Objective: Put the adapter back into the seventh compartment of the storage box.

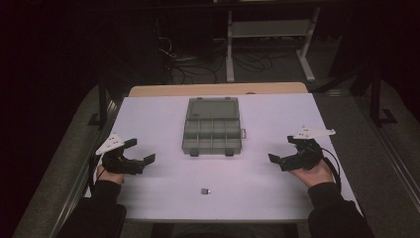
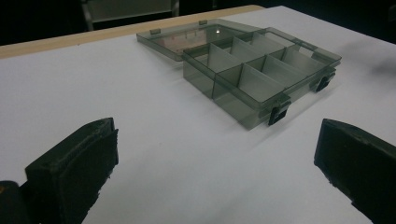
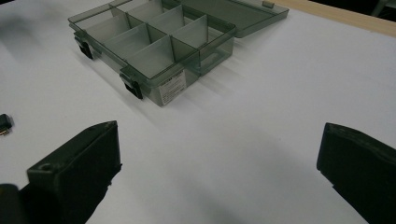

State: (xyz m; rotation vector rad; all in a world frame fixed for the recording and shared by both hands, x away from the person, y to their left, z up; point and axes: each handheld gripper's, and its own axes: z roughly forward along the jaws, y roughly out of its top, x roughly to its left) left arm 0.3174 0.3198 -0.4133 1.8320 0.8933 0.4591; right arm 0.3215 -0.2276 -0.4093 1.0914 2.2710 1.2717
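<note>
A translucent grey compartment box [image 1: 211,134] lies open at the middle of the white table [image 1: 163,198], its lid [image 1: 213,108] folded flat behind it. Its several compartments look empty in the left gripper view [image 2: 261,74] and in the right gripper view [image 3: 149,42]. A small dark part [image 1: 205,191] rests near the front edge, and it peeks in at the left border of the right gripper view [image 3: 4,123]. My left gripper [image 1: 140,151] hovers open at the table's left. My right gripper [image 1: 282,151] is open at the table's right. Nothing sits between either pair of jaws.
A wooden tabletop strip [image 1: 218,89] borders the white surface at the back. Beyond it are a white metal stand [image 1: 270,29] and cables on the floor [image 1: 198,64]. A dark post [image 1: 102,94] stands at the table's back left corner.
</note>
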